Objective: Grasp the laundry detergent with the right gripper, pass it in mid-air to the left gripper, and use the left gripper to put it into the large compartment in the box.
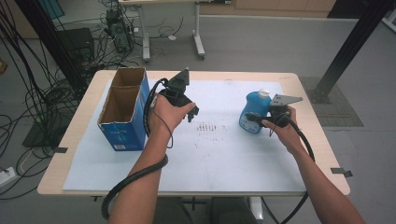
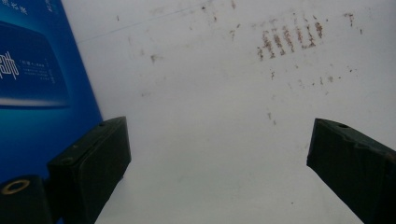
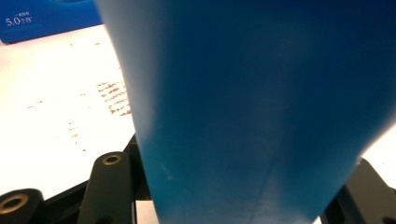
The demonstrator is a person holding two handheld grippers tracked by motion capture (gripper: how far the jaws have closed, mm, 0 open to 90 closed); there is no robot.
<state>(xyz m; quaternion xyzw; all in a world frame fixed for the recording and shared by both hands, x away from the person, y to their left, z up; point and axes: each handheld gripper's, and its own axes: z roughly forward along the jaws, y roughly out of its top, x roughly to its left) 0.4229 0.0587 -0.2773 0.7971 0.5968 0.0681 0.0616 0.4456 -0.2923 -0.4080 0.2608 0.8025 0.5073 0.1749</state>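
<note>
Soft, even overhead light is filling the high view, throwing faint shadows under the forearms. The white mat (image 3: 56, 121) is glaring almost blown-out in the right gripper view, where the close blue bottle (image 3: 261, 107) is blurring.

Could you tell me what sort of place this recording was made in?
Probably a lab or workshop: a worktable under a white sheet, cable bundles on the grey floor, and black frame posts beside the table.

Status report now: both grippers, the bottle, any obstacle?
Right gripper shut on blue bottle, upright at table right. Left gripper open, empty, beside blue box. Sheet between them bare.
</note>
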